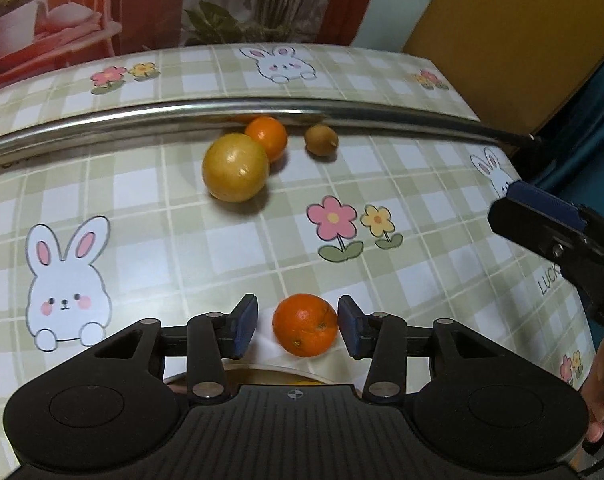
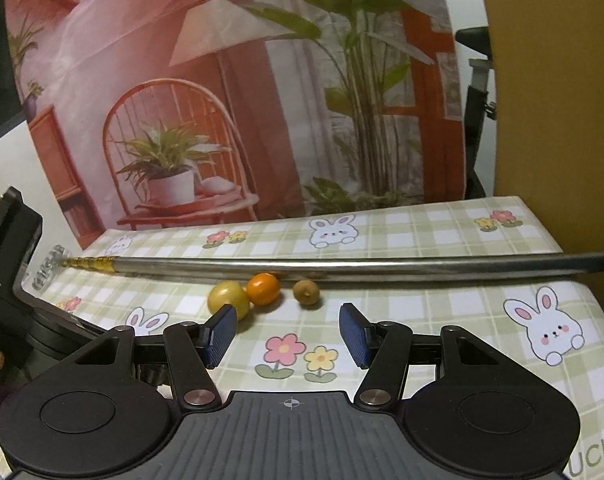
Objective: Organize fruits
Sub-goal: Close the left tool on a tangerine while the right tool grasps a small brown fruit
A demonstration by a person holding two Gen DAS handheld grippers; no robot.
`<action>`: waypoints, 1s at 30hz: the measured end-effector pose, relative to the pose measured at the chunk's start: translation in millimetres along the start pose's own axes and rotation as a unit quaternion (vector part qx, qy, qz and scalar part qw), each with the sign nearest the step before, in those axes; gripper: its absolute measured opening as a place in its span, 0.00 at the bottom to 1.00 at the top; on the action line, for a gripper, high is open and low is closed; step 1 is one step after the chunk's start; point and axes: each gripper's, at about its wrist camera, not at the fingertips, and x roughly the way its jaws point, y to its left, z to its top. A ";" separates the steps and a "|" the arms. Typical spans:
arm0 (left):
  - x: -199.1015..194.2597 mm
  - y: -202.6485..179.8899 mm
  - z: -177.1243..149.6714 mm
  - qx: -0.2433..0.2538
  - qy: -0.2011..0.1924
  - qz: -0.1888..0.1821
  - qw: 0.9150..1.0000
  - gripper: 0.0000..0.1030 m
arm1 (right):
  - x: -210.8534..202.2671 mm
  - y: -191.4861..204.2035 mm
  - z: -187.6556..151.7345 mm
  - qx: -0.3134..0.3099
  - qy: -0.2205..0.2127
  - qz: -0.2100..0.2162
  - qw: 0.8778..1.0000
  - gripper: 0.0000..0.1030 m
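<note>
Left wrist view, "LUCK" on tablecloth (image 1: 547,280), left gripper (image 1: 298,326) spread around orange (image 1: 305,324)

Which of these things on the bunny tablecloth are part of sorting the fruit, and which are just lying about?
Part of the job:
- round orange mandarin between the open left tongs
- large yellow round fruit
- smaller orange mandarin
- small brownish-green fruit
- open right tongs

Lying about:
- long shiny metal rod
- checked bunny-print tablecloth
</note>
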 end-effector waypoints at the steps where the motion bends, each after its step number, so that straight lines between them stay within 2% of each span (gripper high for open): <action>1: 1.8 -1.1 -0.1 0.003 0.005 -0.001 1.000 0.45 | 0.7 -2.3 -0.8 0.003 0.001 0.000 1.000 0.52; 6: 4.9 -6.1 -3.7 0.018 0.009 0.008 1.000 0.38 | 5.8 -11.4 -4.3 0.012 0.004 -0.002 1.000 0.52; 10: -5.6 -6.8 -5.6 0.020 -0.017 0.020 0.999 0.38 | 10.3 -16.0 -5.2 0.016 0.006 -0.001 1.000 0.52; 16: -52.0 7.2 -14.6 -0.015 -0.065 0.009 0.998 0.38 | 10.2 -15.6 -7.2 0.003 0.007 -0.007 1.000 0.52; 19: -79.2 16.3 -24.0 -0.025 -0.088 0.027 0.995 0.38 | 6.2 -14.0 -7.1 -0.011 0.004 -0.007 1.000 0.52; 24: -127.8 34.6 -47.5 -0.035 -0.138 0.058 0.988 0.38 | 7.1 -10.9 -2.5 -0.029 0.001 -0.015 0.999 0.52; 30: -159.5 63.1 -72.7 -0.094 -0.184 0.105 0.973 0.38 | 20.0 -6.4 4.3 -0.039 -0.041 0.003 0.998 0.52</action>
